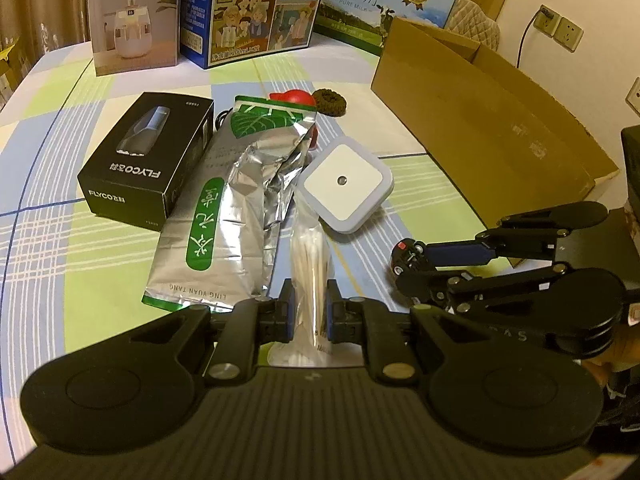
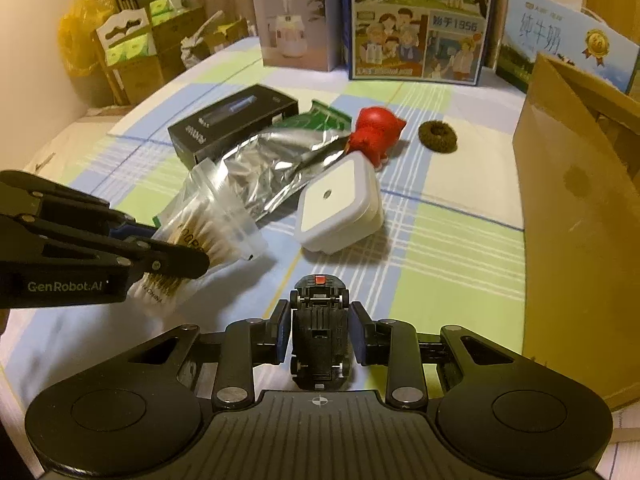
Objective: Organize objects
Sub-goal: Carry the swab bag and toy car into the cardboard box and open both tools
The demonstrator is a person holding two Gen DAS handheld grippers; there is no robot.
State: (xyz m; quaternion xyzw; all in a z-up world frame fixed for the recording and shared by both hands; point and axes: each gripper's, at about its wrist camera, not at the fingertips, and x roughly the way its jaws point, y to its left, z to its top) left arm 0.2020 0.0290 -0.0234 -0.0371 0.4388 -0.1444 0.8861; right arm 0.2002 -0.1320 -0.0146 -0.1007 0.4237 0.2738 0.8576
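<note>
My left gripper (image 1: 309, 308) is shut on a clear bag of cotton swabs (image 1: 310, 256), which also shows in the right wrist view (image 2: 208, 224). My right gripper (image 2: 320, 332) is shut on a small black toy car (image 2: 320, 340), held upside down; it also shows in the left wrist view (image 1: 408, 258). On the checked cloth lie a black FLYCO box (image 1: 148, 160), a silver-green tea pouch (image 1: 236, 196), a white square night light (image 1: 344, 182), a red toy (image 2: 374, 134) and a brown scrunchie (image 2: 438, 134).
An open cardboard box (image 1: 480, 148) stands on the right, also seen in the right wrist view (image 2: 580, 208). A humidifier box (image 1: 132, 16) and two milk cartons (image 1: 256, 8) stand at the back. Stacked boxes (image 2: 132, 52) stand beyond the left edge.
</note>
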